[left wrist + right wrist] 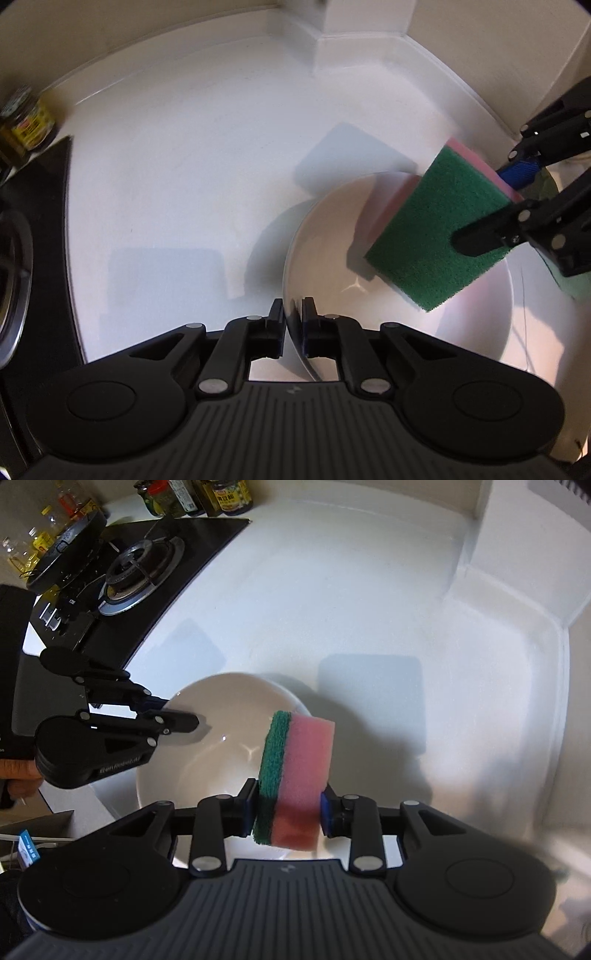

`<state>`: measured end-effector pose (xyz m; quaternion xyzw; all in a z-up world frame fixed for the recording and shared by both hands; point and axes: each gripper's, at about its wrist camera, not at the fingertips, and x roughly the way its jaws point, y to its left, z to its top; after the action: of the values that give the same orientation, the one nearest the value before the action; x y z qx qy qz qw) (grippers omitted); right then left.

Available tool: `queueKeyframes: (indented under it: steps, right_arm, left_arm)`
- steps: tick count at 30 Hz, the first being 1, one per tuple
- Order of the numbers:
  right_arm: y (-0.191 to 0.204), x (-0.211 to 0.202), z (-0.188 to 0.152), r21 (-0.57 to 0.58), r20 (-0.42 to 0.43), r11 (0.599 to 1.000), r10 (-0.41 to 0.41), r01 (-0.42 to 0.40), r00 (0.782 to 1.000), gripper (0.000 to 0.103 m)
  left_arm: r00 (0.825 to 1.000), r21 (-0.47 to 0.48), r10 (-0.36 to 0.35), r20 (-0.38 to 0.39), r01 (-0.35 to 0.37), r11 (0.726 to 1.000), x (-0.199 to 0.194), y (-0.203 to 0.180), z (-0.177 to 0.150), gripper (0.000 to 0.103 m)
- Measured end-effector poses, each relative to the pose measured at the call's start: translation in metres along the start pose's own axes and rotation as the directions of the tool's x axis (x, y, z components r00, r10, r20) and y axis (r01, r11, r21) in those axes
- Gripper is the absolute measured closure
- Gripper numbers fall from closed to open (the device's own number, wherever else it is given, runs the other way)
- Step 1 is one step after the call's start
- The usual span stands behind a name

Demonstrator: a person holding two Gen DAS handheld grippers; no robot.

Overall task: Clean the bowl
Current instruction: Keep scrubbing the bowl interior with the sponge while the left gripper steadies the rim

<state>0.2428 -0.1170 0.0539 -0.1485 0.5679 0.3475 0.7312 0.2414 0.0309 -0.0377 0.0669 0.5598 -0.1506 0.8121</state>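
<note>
A white bowl sits on the white counter; it also shows in the right wrist view. My left gripper is shut on the bowl's near rim, one finger inside and one outside; it shows at the left in the right wrist view. My right gripper is shut on a pink sponge with a green scouring side and holds it above the bowl's inside. In the left wrist view the sponge hangs over the bowl with its green face towards me, held by the right gripper.
A black gas hob with a burner lies to the left, with jars and bottles behind it. A jar stands at the far left. The white counter ends at a wall corner.
</note>
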Motion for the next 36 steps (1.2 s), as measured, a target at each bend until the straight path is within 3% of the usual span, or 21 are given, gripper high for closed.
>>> queueKeyframes:
  steps: [2, 5, 7, 9, 13, 17, 22, 27, 32, 36]
  right_arm:
    - [0.005, 0.001, 0.002, -0.031, 0.004, 0.999, -0.016, 0.016, 1.0, 0.075]
    - [0.007, 0.0, 0.001, -0.036, 0.0, 0.999, -0.023, 0.023, 1.0, 0.075]
    - [0.004, -0.001, 0.0, -0.022, 0.002, 1.0, -0.018, 0.018, 1.0, 0.075]
    - [0.0, -0.001, -0.002, -0.001, 0.009, 1.0, -0.006, 0.006, 1.0, 0.075]
    - [-0.005, -0.001, -0.005, 0.03, 0.024, 0.999, 0.01, -0.011, 1.0, 0.075]
    - [-0.004, 0.0, -0.007, 0.043, 0.04, 0.999, 0.009, -0.011, 0.999, 0.075]
    - [-0.003, -0.001, -0.01, 0.035, 0.029, 0.999, 0.005, -0.006, 1.0, 0.075]
    - [-0.011, -0.001, 0.0, 0.027, 0.01, 0.999, 0.016, -0.016, 1.0, 0.075]
    - [0.0, 0.0, 0.013, -0.065, 0.047, 0.998, -0.012, 0.016, 0.999, 0.076]
    - [0.006, 0.002, 0.015, -0.099, 0.039, 0.995, -0.022, 0.025, 0.999, 0.076]
  left_arm:
    - [1.0, -0.006, -0.016, -0.001, 0.016, 1.0, 0.002, 0.005, 0.003, 0.096]
    - [0.999, -0.134, -0.031, 0.016, 0.033, 0.99, 0.0, 0.015, 0.001, 0.096]
    - [0.999, -0.243, -0.023, 0.042, 0.032, 0.969, -0.005, 0.019, -0.006, 0.096]
    - [0.999, -0.377, -0.012, 0.052, 0.031, 0.926, -0.011, 0.022, -0.016, 0.097]
    - [0.998, -0.444, 0.039, 0.046, -0.014, 0.896, -0.01, 0.009, -0.029, 0.096]
    - [0.994, -0.439, 0.096, 0.051, -0.064, 0.896, -0.007, -0.001, -0.03, 0.097]
    - [0.998, -0.295, 0.058, 0.039, -0.043, 0.954, -0.002, 0.001, -0.022, 0.096]
    - [0.999, -0.14, 0.048, 0.01, -0.046, 0.989, 0.002, -0.006, -0.011, 0.094]
    - [1.0, -0.051, 0.029, -0.006, -0.029, 0.998, 0.007, -0.005, -0.007, 0.092]
    - [1.0, -0.088, -0.01, -0.007, 0.009, 0.996, 0.008, 0.005, -0.007, 0.092]
